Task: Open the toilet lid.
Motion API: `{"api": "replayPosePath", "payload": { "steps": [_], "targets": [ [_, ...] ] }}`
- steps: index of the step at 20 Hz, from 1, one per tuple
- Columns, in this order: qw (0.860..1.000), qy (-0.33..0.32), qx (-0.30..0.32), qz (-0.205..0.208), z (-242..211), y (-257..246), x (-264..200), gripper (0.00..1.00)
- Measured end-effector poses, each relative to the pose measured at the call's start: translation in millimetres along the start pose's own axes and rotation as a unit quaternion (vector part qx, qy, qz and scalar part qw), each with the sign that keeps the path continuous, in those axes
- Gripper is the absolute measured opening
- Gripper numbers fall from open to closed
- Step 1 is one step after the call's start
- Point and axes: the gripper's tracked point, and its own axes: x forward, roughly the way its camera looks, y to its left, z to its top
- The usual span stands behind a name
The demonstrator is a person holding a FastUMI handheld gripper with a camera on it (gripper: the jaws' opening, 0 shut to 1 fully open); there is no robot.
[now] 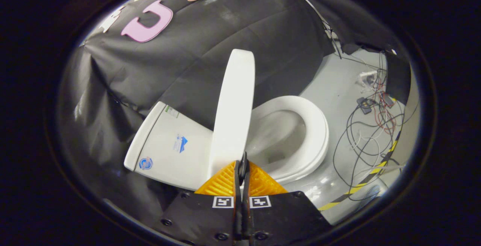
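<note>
We've got the toilet lid (pixel 233 110) raised near upright over the seat (pixel 312 133), tank (pixel 169 144) behind it. Gripper (pixel 242 167) fingers together, tips at the lid's edge; whether they pinch it we can't tell. Ease it back w/o slamming. Pale floor (pixel 338 84) beyond seat, loose cables (pixel 370 133) on it.

Your gripper (pixel 242 167) fingers hide the raised toilet lid (pixel 233 110) lower edge, so contact can't be told. The lid covers part of the tank (pixel 169 144) and seat (pixel 315 133).
</note>
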Motion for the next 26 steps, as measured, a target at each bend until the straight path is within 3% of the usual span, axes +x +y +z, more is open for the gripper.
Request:
{"api": "replayPosePath", "payload": {
  "steps": [8, 17, 26],
  "targets": [
    [0.999, -0.005, -0.018, -0.035, 1, 8, -3, 0.01],
    [0.994, -0.006, -0.08, -0.069, 7, 38, -10, 0.01],
    [0.992, -0.012, -0.1, -0.074, 10, 58, -14, 0.01]
  ]
}}
